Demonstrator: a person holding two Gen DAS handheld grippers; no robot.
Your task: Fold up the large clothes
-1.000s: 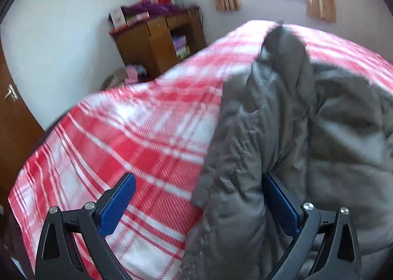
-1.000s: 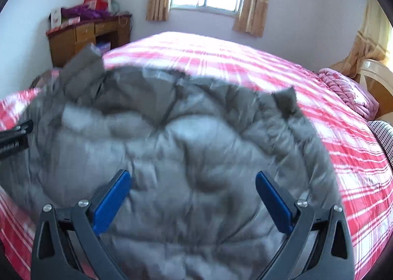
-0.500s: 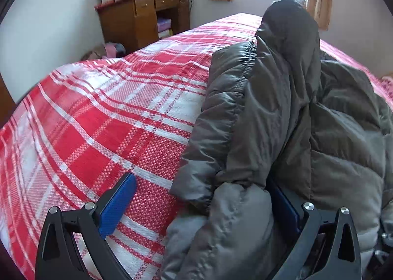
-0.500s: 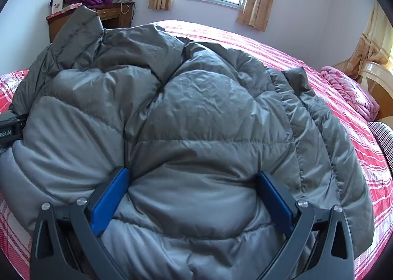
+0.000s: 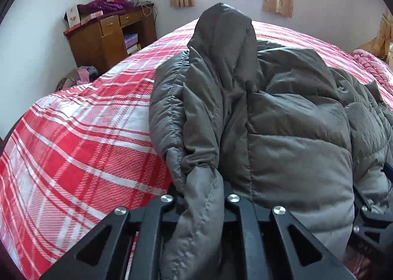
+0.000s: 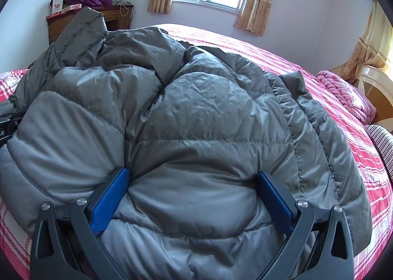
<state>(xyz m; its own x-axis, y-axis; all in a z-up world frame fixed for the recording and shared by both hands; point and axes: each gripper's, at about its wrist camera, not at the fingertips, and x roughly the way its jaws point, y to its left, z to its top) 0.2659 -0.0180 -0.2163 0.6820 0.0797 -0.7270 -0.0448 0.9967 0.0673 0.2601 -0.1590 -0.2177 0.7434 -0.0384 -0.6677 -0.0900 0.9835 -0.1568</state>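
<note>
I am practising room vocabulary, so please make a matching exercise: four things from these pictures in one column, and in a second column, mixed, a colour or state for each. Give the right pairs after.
Column one:
1. down jacket
2. bed cover
3. left gripper
4. right gripper

Column two:
A. red and white plaid
B. jaws wide apart, padding bulging between them
C. grey, quilted, lying in a heap
D. jaws closed on a fold of the jacket

Pairs: 1-C, 2-A, 3-D, 4-B
</note>
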